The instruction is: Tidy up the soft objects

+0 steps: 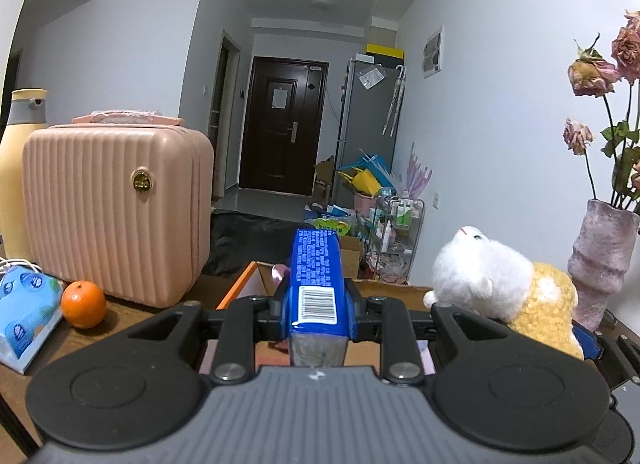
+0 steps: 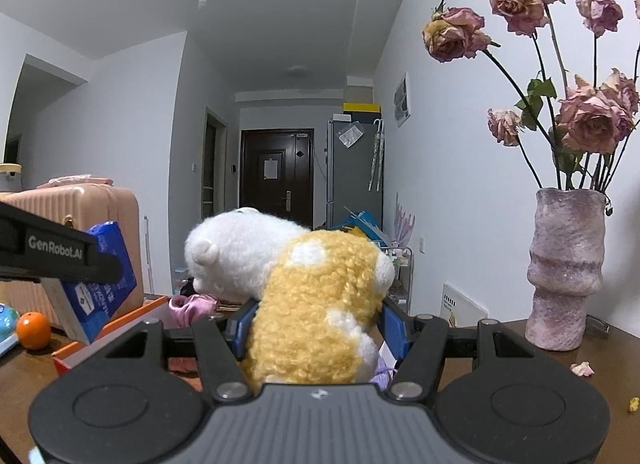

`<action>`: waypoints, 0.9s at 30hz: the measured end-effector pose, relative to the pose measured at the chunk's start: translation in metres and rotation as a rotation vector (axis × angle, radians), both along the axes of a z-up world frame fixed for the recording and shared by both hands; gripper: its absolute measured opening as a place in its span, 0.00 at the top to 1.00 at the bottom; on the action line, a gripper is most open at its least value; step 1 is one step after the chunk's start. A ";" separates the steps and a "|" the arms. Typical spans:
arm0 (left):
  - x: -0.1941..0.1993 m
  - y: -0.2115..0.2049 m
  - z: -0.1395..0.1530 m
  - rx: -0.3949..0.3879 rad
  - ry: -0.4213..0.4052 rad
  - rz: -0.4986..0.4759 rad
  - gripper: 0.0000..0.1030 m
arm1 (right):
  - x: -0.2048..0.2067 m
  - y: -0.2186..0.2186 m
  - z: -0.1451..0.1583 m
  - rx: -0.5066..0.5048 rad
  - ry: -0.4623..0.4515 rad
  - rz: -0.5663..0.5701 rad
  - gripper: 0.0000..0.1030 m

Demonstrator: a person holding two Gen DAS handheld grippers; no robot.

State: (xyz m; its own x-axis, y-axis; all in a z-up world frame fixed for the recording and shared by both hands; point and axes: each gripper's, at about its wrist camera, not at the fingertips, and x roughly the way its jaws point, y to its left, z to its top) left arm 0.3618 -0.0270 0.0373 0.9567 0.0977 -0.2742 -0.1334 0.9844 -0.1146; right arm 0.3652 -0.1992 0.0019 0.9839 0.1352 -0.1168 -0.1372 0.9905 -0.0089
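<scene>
My left gripper (image 1: 316, 300) is shut on a blue tissue pack (image 1: 318, 272) and holds it above an open cardboard box (image 1: 240, 284) with an orange rim. My right gripper (image 2: 320, 324) is shut on a white and yellow plush toy (image 2: 316, 304), held over the same box (image 2: 120, 324). The plush also shows at the right of the left wrist view (image 1: 496, 284). The tissue pack (image 2: 100, 284) and the left gripper's finger show at the left of the right wrist view. A pink cloth (image 2: 192, 306) lies in the box.
A pink ribbed case (image 1: 116, 211) stands at the left with a yellow bottle (image 1: 20, 167) behind it. An orange (image 1: 84, 304) and a patterned tissue pack (image 1: 24, 316) lie beside it. A purple vase (image 2: 564, 268) of dried roses stands at the right on the brown table (image 2: 600, 368).
</scene>
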 end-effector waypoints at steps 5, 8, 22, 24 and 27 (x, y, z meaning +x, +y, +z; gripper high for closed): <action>0.015 0.001 0.000 0.007 -0.007 0.008 0.75 | 0.014 0.002 0.002 -0.010 0.005 0.008 0.41; 0.023 0.005 0.000 0.010 -0.008 0.016 0.75 | 0.023 0.003 0.003 -0.008 0.013 0.011 0.41; 0.057 0.008 -0.008 0.030 0.030 0.022 0.75 | 0.054 0.014 0.004 -0.070 0.080 0.028 0.41; 0.062 0.008 -0.011 0.038 0.039 0.022 0.75 | 0.058 0.016 0.003 -0.086 0.102 0.029 0.41; 0.068 0.008 -0.016 0.051 0.055 0.025 0.75 | 0.061 0.017 -0.001 -0.100 0.132 0.027 0.41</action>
State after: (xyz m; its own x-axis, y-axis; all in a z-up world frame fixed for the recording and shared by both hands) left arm 0.4293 -0.0195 0.0217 0.9374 0.1366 -0.3204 -0.1627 0.9851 -0.0560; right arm 0.4266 -0.1826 0.0006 0.9553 0.1425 -0.2590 -0.1701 0.9816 -0.0873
